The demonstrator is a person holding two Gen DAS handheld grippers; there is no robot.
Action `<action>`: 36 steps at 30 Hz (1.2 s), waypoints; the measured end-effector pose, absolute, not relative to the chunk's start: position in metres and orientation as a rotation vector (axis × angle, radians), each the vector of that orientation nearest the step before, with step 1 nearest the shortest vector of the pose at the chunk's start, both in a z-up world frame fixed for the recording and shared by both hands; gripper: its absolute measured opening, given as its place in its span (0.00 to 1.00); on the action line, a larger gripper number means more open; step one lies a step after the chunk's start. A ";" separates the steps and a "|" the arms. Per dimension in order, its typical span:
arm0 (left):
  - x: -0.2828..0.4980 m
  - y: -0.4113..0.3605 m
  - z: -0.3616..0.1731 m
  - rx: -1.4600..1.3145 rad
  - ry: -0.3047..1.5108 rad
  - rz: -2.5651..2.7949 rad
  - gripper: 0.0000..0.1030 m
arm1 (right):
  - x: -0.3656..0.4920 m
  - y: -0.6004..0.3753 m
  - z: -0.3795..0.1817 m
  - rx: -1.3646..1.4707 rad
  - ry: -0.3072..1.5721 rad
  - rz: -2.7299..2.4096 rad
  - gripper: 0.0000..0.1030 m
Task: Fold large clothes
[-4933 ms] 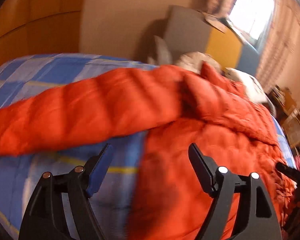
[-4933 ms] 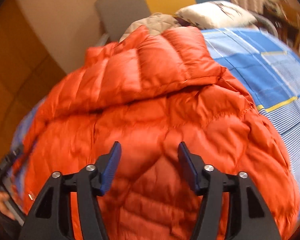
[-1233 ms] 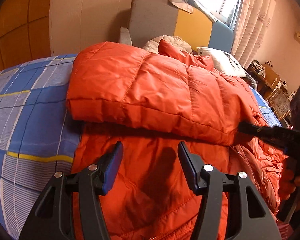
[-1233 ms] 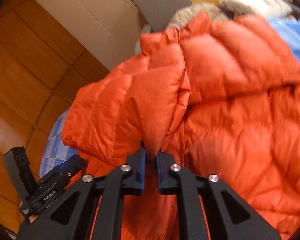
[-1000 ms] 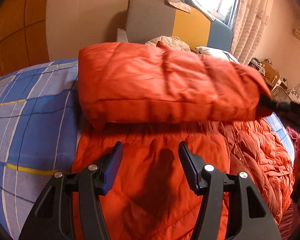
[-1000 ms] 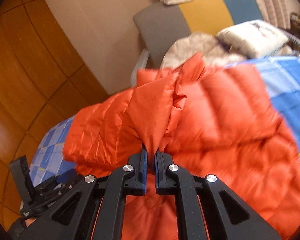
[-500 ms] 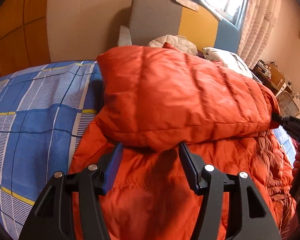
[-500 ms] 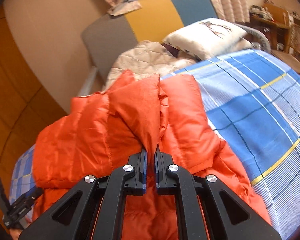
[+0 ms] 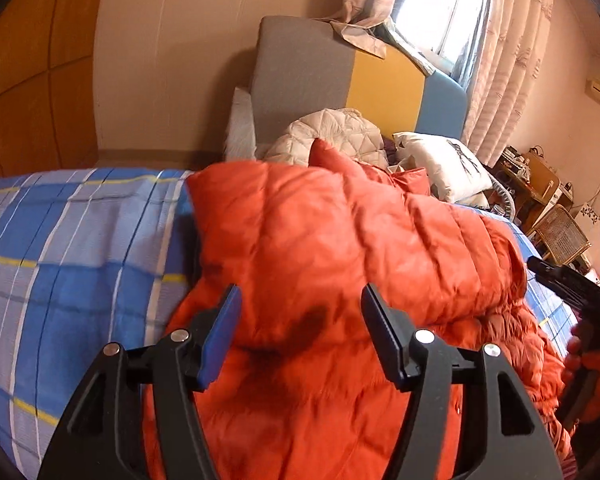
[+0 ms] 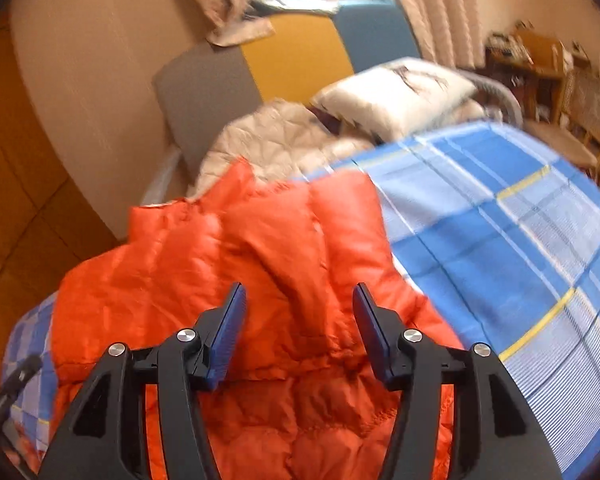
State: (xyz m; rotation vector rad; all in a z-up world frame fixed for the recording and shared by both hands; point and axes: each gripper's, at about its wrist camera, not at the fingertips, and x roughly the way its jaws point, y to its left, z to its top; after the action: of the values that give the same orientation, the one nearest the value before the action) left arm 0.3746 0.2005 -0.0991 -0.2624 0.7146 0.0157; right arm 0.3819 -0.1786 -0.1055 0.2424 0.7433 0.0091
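An orange down jacket (image 9: pixel 340 248) lies on the bed, its upper part folded over onto the body. It also shows in the right wrist view (image 10: pixel 228 264). My left gripper (image 9: pixel 300 312) is open and empty, just above the folded edge. My right gripper (image 10: pixel 296 308) is open and empty, over the jacket's collar end; it shows at the right edge of the left wrist view (image 9: pixel 572 284).
The bed has a blue plaid sheet (image 9: pixel 72 256) (image 10: pixel 500 216). A beige quilted garment (image 9: pixel 332 136) and a white pillow (image 9: pixel 444 164) lie at the head. A grey, yellow and blue headboard (image 9: pixel 340 84) stands behind. Wooden furniture (image 9: pixel 540 184) stands at the right.
My right gripper carried the jacket's fold across the body, then opened and let it go. The folded part has dropped flat. My left gripper stayed open.
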 end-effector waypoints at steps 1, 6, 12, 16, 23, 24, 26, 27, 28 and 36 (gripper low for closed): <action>0.382 0.199 -0.099 -0.261 0.716 0.008 0.61 | 0.383 -0.173 -0.102 0.222 0.740 0.036 0.53; 0.416 0.189 -0.100 -0.223 0.733 -0.012 0.61 | 0.402 -0.149 -0.097 0.124 0.762 0.132 0.53; 0.443 0.184 -0.108 -0.193 0.760 -0.023 0.61 | 0.433 -0.148 -0.118 0.065 0.837 0.103 0.53; 0.453 0.188 -0.119 -0.198 0.784 -0.027 0.61 | 0.443 -0.158 -0.139 0.075 0.884 0.072 0.53; 0.459 0.190 -0.136 -0.188 0.801 -0.042 0.62 | 0.451 -0.164 -0.164 0.088 0.921 0.058 0.53; 0.461 0.190 -0.139 -0.188 0.805 -0.047 0.62 | 0.454 -0.164 -0.166 0.086 0.926 0.057 0.53; 0.463 0.191 -0.143 -0.187 0.813 -0.052 0.62 | 0.459 -0.162 -0.171 0.063 0.940 0.054 0.53; 0.464 0.191 -0.148 -0.193 0.824 -0.056 0.62 | 0.462 -0.159 -0.174 0.048 0.951 0.051 0.53; 0.466 0.191 -0.151 -0.189 0.831 -0.055 0.62 | 0.466 -0.157 -0.178 0.028 0.963 0.047 0.53; 0.462 0.192 -0.151 -0.225 0.848 -0.031 0.63 | 0.473 -0.155 -0.178 0.015 0.998 0.019 0.56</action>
State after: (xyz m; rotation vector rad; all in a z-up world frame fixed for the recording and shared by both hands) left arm 0.4616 0.1925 -0.1512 -0.2249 0.8481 -0.0307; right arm 0.4727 -0.1546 -0.1778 0.0155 0.9983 0.0188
